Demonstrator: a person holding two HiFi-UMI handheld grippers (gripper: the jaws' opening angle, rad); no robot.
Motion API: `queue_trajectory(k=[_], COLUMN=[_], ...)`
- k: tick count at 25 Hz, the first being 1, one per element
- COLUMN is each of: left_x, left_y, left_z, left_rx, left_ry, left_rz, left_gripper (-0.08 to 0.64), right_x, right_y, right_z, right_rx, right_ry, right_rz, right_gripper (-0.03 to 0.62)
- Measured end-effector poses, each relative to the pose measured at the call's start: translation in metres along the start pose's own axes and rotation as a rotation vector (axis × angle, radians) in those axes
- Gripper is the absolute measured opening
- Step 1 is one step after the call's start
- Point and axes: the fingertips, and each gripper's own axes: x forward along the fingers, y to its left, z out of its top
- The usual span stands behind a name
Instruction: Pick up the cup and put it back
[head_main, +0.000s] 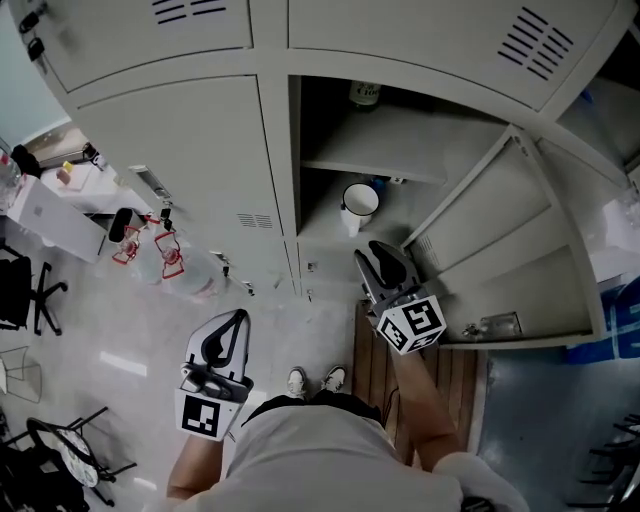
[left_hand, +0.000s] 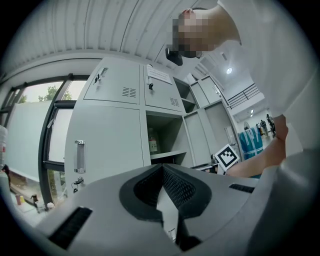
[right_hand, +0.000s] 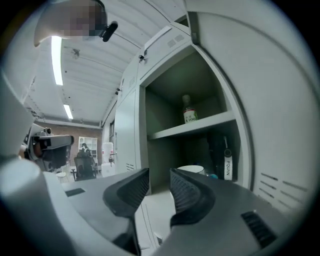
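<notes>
While the cup (head_main: 359, 203) stood under the shelf (head_main: 400, 145), the right gripper (head_main: 385, 258) was open, empty; the left gripper (head_main: 236, 320) was closed.

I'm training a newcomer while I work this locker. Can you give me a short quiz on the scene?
1. True or false: the right gripper holds the cup.
2. Where does the bottle stand? A) on the shelf above the cup; B) beside the cup; C) on the floor.
3. Fill in: the jaws of the left gripper are ____.

Key: 1 false, its jaws stand apart with nothing between them, short of the cup. 2 A. 3 shut.
</notes>
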Motion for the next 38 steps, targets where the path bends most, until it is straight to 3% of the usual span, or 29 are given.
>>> queue_trajectory(k=[10,20,38], left_x=[-0.013,-0.023,-0.040], left_y=[0.009,0.016,0.024], left_z=[-0.005,-0.013,-0.016], left_rx=[0.028,0.008,0.027], left_ry=[0.071,0.099,0.137], left_rz=[0.065,0.117,0.168], left_gripper=[0.021,0.021,0.021], right_x=[0.042,0.059,0.076], right_y=[-0.027,-0.030,-0.027], right_z=[-0.045,-0.050,-0.058], right_rx=[0.046,0.089,0.068], right_ry=[0.067,0.067,0.075], right_rz=[0.006,0.040,0.106], right_gripper=[0.155,0.163,0.076])
